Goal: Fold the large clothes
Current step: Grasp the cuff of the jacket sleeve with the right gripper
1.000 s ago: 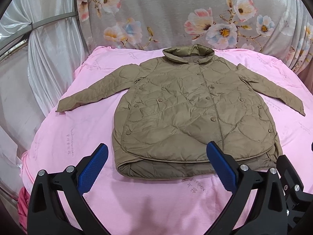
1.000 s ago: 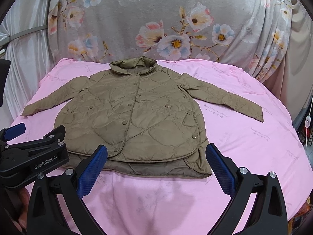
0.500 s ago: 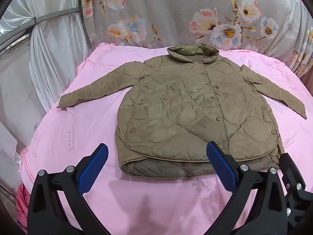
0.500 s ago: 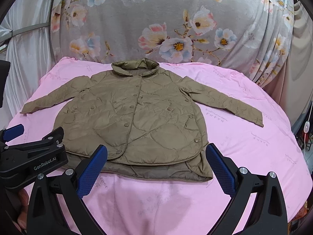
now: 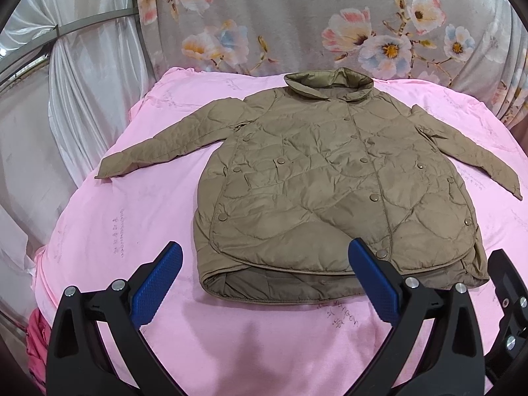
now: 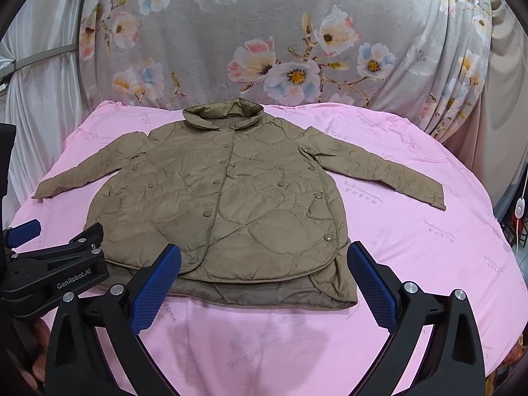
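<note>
An olive-brown quilted jacket (image 5: 330,191) lies flat and buttoned on a pink sheet (image 5: 132,237), collar at the far side, both sleeves spread out. It also shows in the right wrist view (image 6: 224,211). My left gripper (image 5: 264,280) is open and empty, held above the sheet just short of the jacket's hem. My right gripper (image 6: 262,280) is open and empty, also near the hem. The left gripper's body (image 6: 49,274) shows at the left of the right wrist view.
A grey floral cloth (image 5: 330,16) hangs behind the table. White curtains (image 5: 82,82) hang at the left. The pink sheet's edge drops off at the left and right (image 6: 488,217). A red cloth (image 5: 36,340) lies low at the left.
Both grippers have drifted slightly; the jacket sits a little to the right in the left wrist view and lower in the right wrist view. The jacket itself has not moved.
</note>
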Motion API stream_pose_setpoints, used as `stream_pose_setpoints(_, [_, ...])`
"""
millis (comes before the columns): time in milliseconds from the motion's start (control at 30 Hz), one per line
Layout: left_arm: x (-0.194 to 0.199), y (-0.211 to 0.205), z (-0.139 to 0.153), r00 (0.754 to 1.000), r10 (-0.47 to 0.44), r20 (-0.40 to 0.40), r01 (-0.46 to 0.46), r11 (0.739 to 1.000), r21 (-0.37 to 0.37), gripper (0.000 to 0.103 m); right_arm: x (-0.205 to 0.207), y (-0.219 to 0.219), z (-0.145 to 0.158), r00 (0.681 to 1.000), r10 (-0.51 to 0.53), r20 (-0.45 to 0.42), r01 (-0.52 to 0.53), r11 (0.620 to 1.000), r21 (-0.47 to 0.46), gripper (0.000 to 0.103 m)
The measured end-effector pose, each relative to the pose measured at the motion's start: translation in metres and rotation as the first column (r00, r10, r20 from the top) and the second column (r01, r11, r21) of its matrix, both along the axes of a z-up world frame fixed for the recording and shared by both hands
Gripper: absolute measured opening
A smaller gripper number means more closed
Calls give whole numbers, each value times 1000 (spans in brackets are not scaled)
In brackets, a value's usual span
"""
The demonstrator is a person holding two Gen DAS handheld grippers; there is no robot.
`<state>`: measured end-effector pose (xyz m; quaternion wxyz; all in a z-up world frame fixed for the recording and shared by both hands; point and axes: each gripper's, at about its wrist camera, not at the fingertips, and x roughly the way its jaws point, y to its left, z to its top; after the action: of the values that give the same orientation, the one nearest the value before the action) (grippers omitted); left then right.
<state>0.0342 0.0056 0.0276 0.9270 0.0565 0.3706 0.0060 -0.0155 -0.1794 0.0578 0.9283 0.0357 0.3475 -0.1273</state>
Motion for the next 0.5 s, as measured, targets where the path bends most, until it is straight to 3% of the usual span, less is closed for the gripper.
stream_pose_setpoints(267, [23,1,-5,1000,7,-19,-7,1000,-25,98,21,-56,-14,997,-68,-19,70,995,73,98])
stream_pose_setpoints(367, [36,2,-6,1000,16,-18,-16,1000,-27,98,36,-95,-17,992,-124,-24,126,989,75,98])
stream_pose_setpoints(500, [58,9,-8,999,33,-21,-34,998,-56,98,55,-166,-24,972,-235,-20,235,960,154,98])
